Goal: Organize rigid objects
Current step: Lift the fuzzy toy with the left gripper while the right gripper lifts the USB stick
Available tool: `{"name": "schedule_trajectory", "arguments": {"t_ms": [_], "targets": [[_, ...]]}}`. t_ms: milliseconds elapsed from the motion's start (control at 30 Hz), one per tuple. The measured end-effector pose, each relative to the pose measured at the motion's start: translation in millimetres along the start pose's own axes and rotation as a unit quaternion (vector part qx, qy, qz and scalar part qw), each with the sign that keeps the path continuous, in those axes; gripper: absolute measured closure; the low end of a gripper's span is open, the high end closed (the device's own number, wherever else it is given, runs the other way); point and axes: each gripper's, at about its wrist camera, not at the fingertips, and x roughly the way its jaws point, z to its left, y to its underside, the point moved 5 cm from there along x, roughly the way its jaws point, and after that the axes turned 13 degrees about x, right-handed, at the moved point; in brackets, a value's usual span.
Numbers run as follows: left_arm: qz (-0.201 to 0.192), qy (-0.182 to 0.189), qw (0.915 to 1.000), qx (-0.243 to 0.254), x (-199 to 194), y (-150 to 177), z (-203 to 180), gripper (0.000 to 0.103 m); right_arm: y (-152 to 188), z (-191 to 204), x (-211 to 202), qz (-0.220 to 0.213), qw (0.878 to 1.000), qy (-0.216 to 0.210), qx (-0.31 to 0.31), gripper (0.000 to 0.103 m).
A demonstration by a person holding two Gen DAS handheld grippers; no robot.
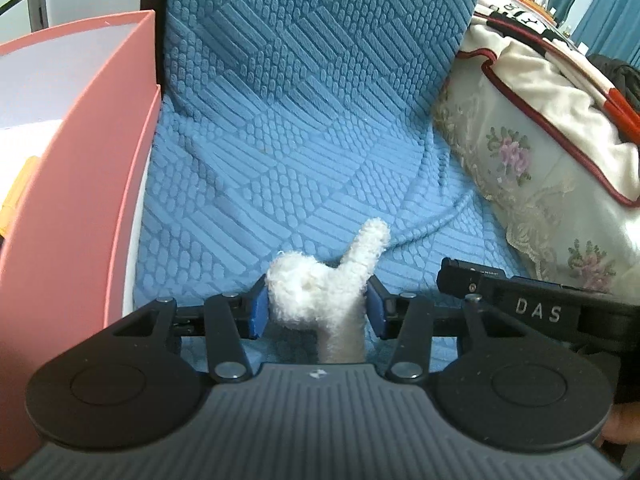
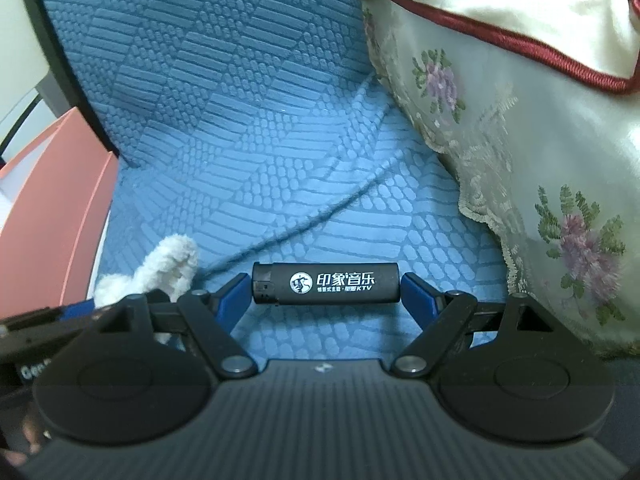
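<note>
Black lighter (image 2: pixel 326 283) is lying crosswise, clamped end to end in the right gripper (image 2: pixel 326 292) jaws; left gripper (image 1: pixel 316 310) jaws are squeezing a fleecy white toy (image 1: pixel 316 296).

Left gripper (image 1: pixel 318 310): angled downward, blue pads (image 1: pixel 258 312) closed against both sides of a white fluffy toy (image 1: pixel 316 296); linkage arms folded partway inward.
Right gripper (image 2: pixel 326 294): angled downward, jaws set wide, blue pads (image 2: pixel 416 292) bearing on the two ends of a black lighter (image 2: pixel 326 282) held crosswise.
Relative placing: the two grippers sit side by side, close together, each showing at the edge of the other's view.
Hand: fingers just visible at the lower right edge of the left wrist view.
</note>
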Motion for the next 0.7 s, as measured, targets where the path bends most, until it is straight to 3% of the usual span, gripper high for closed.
{"name": "schedule_trajectory", "arguments": {"t_ms": [333, 700], "targets": [[0.006, 0.007, 0.9999, 0.005, -14.0, -1.8, 3.6, 0.049, 5.5, 5.6, -26.0, -0.012, 1.000, 0.001, -0.002, 0.019], [-0.002, 0.000, 0.9999, -0.013, -63.3, -0.2, 7.9, 0.049, 12.8, 28.9, -65.0, -0.016, 0.999, -0.027, -0.036, 0.019]]}}
